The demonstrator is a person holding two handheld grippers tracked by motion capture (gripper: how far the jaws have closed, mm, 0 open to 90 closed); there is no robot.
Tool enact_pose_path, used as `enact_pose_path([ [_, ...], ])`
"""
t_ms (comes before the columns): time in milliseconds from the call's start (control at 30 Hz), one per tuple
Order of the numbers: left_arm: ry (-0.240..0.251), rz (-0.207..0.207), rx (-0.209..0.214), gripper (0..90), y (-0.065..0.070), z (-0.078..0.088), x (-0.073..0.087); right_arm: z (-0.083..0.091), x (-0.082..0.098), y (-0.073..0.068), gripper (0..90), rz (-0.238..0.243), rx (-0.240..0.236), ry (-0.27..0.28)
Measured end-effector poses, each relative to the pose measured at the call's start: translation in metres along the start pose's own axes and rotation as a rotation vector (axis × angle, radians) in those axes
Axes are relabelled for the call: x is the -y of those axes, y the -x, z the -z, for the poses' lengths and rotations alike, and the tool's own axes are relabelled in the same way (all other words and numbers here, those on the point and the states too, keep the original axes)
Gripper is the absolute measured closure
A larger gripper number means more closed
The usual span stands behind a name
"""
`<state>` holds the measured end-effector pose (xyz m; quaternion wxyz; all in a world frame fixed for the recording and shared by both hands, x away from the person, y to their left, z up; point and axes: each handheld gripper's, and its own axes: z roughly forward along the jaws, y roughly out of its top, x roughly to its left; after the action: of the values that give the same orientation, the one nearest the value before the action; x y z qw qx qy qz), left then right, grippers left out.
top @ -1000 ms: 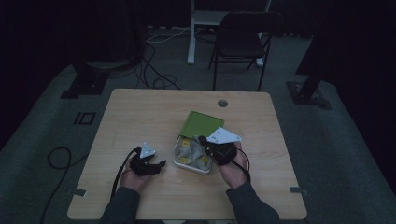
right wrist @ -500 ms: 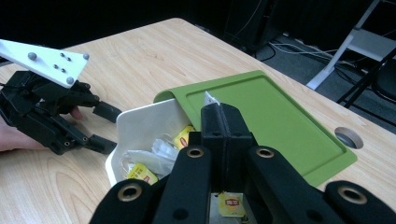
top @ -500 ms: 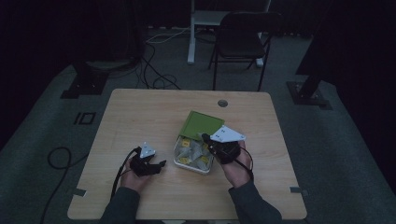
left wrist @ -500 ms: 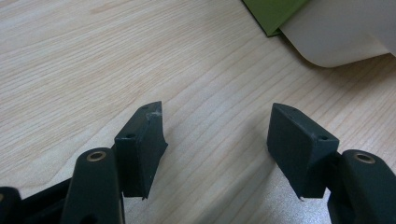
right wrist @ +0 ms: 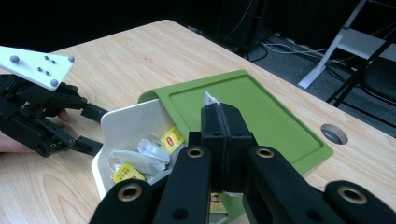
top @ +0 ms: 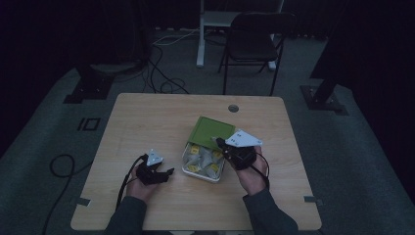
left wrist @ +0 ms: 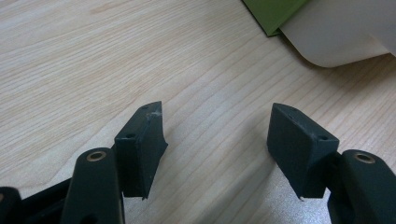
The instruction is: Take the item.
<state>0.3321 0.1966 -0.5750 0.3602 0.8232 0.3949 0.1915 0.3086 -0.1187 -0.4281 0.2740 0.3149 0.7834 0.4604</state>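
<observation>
Pinching tea bag (right wrist: pixel 208 99) between pressed jaws, right gripper (right wrist: pixel 223 122) lifting over white box (right wrist: pixel 122 125); advising straight slow rise, tag clearing green lid (right wrist: pixel 252 112). Left gripper (left wrist: pixel 215 140) idling, jaws spread.

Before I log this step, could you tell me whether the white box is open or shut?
Open: the white box shows tea bags inside, and its green lid lies beside it.

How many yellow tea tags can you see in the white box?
2 in the right gripper view: one yellow paper tag near the green plastic lid, one lower left in the white plastic box. The right gripper may hide more.
</observation>
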Motion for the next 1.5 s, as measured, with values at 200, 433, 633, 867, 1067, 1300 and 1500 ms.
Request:
enact_pose_path([
  [200,-0.001,0.000,0.000,37.5,0.000,0.000,0.000,0.002,0.001,0.006,90.0,-0.010,0.006,0.002],
  [433,-0.002,0.000,0.000,37.5,0.000,0.000,0.000,0.005,0.003,0.013,90.0,-0.036,0.006,0.006],
  [633,-0.002,0.000,0.000,37.5,0.000,0.000,0.000,0.007,0.004,0.018,90.0,-0.037,0.018,0.006],
  [867,-0.002,0.000,0.000,37.5,0.000,0.000,0.000,0.009,0.006,0.023,90.0,-0.045,0.031,0.007],
  [1067,-0.002,0.000,0.001,37.5,0.000,0.000,0.000,0.011,0.007,0.027,90.0,-0.050,0.042,0.008],
  [1300,-0.001,0.000,0.001,37.5,0.000,0.000,0.000,0.012,0.008,0.030,90.0,-0.055,0.052,0.006],
  [1500,-0.001,0.000,0.001,37.5,0.000,0.000,0.000,0.013,0.010,0.035,90.0,-0.060,0.062,0.003],
])
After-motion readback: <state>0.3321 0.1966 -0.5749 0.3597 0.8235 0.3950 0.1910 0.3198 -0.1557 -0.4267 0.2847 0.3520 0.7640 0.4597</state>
